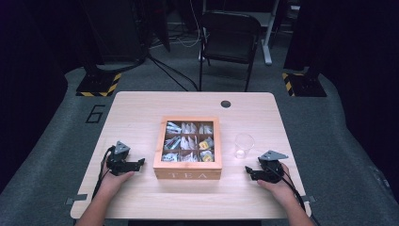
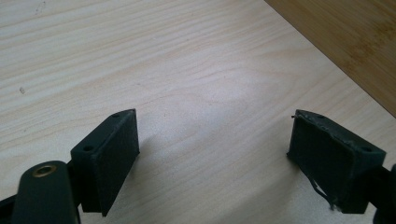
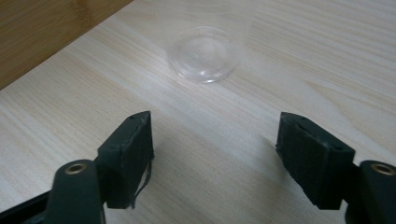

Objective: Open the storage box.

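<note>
Light wood worktop (image 1: 141,108), person's forearms in from the near edge, one tool per hand. Left tool (image 1: 136,164) rests on the worktop just left of the tea box (image 1: 188,174), near its front left corner, jaws pointing right twd the box side; apart from it, not touching. In the left gripper view its jaws stand wide apart w/ bare wood between them, nothing held; the box wall shows at the upper right corner of that view.

Right tool (image 1: 248,170) sits on the worktop right of the box, near the front right corner, jaws pointing left/inward. Right gripper view: jaws spread wide, nothing between them, pads (image 3: 130,149) resting low over the wood. Both tools have a grey three-cornered plate on top and a cable trailing back along the arm.

Clear plastic cup (image 1: 243,145) stands upright just right of the box, beyond the right tool, close to it but apart. In the right gripper view the cup (image 3: 204,53) is ahead of the jaws, slightly left of centre, looks empty.

Tea box: square wooden box, open top, centre of worktop, "TEA" on the front wall. Nine compartments, 3x3, w/ tea bags (image 1: 188,141) in them, mostly white/blue wrappers, some yellow in the right column. Can't tell exact count per slot.

Small dark round hole cover (image 1: 226,103) at far right of the worktop. Black folding chair (image 1: 230,35) behind the worktop on grey floor.
</note>
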Available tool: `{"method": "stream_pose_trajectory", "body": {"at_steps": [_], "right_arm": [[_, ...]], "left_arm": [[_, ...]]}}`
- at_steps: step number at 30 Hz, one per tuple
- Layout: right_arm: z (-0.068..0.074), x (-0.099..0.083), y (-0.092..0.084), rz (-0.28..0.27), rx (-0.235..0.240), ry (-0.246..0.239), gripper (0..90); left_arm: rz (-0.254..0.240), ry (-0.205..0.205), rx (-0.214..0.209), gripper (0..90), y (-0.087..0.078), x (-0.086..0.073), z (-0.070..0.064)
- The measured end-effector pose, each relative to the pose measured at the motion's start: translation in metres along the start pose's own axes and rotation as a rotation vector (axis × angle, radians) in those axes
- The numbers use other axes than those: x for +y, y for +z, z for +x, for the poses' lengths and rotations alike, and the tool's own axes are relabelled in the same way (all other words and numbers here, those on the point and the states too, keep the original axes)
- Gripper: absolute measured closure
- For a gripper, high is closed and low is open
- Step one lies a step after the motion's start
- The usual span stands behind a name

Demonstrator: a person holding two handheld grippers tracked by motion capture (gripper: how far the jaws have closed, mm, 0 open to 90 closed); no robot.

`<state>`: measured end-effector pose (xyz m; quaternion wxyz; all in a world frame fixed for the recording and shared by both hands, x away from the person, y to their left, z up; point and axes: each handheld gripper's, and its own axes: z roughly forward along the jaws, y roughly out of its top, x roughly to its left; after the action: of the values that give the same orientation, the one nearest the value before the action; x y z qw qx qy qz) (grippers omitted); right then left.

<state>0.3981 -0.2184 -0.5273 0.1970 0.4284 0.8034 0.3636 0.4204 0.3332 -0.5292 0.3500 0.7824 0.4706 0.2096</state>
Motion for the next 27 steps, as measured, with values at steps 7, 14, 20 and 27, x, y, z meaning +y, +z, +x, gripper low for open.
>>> {"method": "stream_pose_trajectory", "body": {"at_steps": [7, 14, 20, 27], "right_arm": [[0.008, 0.004, -0.006, 0.021, -0.040, -0.053, 47.2], [0.017, 0.013, -0.021, -0.063, -0.038, -0.061, 48.3], [0.025, 0.021, -0.036, -0.108, 0.020, -0.003, 49.7], [0.041, 0.034, -0.046, -0.153, 0.043, -0.011, 49.3]], "left_arm": [[-0.017, -0.008, -0.002, 29.3, -0.003, 0.000, 0.000], [-0.038, -0.035, -0.033, 35.9, -0.012, 0.003, -0.006], [-0.073, -0.053, -0.071, 37.1, -0.022, 0.007, -0.013], [-0.099, -0.068, -0.101, 40.7, -0.035, 0.012, -0.016]]}}
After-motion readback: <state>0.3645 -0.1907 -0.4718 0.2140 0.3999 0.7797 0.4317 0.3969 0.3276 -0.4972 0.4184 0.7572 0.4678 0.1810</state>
